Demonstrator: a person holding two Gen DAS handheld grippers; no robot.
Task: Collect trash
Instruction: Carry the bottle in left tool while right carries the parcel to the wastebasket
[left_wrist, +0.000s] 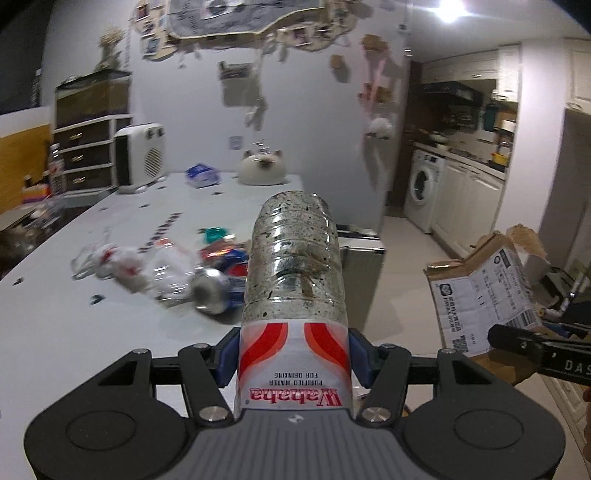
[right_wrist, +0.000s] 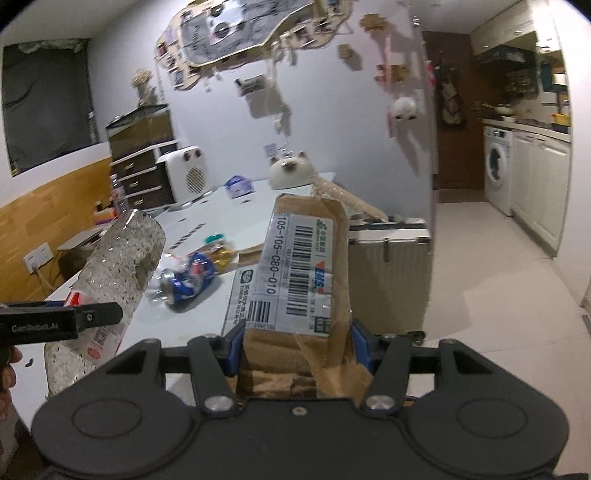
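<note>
My left gripper is shut on a clear plastic water bottle with a red and white label, its speckled body pointing away over the white table. My right gripper is shut on a torn brown cardboard parcel box with barcode labels. In the left wrist view that box shows at the right; in the right wrist view the bottle shows at the left. On the table lie a crushed blue can, crumpled clear plastic and small wrappers.
A white heater, a blue packet and a cat-shaped white object stand at the table's far end. A silver suitcase stands beside the table. A drawer unit is at the left, a washing machine at the right.
</note>
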